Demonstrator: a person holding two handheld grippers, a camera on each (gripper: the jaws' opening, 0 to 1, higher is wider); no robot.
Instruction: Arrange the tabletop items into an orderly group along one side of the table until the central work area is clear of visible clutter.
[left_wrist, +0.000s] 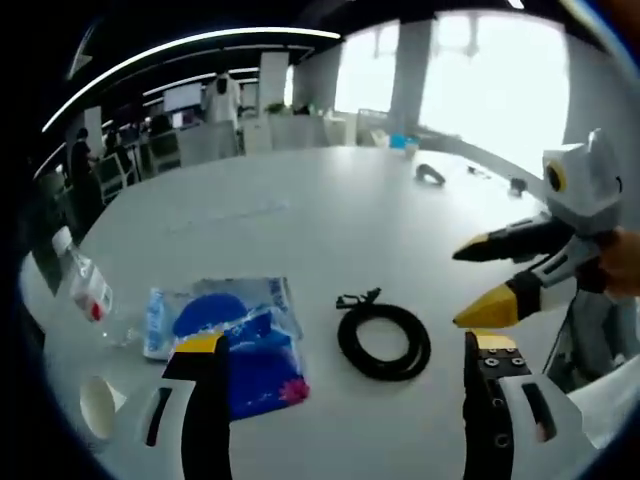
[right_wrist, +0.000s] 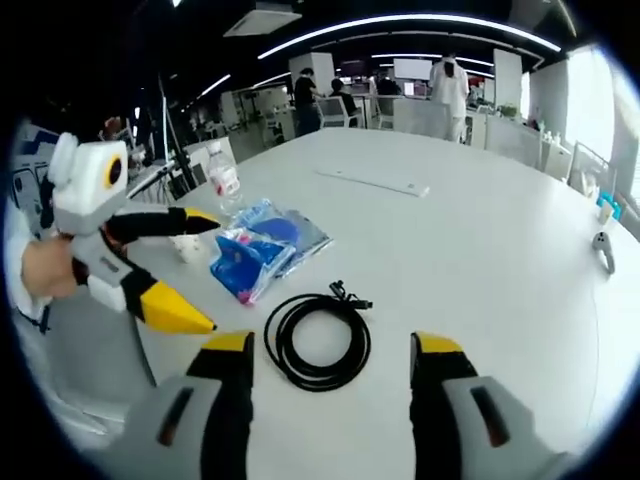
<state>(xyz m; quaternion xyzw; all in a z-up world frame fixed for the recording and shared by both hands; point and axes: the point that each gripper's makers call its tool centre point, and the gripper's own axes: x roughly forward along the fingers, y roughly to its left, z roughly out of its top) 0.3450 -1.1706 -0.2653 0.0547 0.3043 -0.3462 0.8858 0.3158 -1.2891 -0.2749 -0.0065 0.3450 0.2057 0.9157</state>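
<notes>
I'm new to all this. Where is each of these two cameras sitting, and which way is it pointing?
Left gripper view: rides on the left gripper, facing across the white table toward bright windows; its two open jaws rise below, the right gripper enters from the right.
Right gripper view: rides on the right gripper, facing the office interior; its open jaws show, plus the left gripper and a hand.
Shared: coiled black cable, blue packet, bottle.

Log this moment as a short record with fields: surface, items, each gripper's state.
surface: white table
cable: black coil, lying flat between the right gripper's jaws
packet: blue plastic pack, beside the cable
bottle: clear, red label, near the table edge
cup: white, at the edge
left gripper: open, empty
right gripper: open, empty
</notes>
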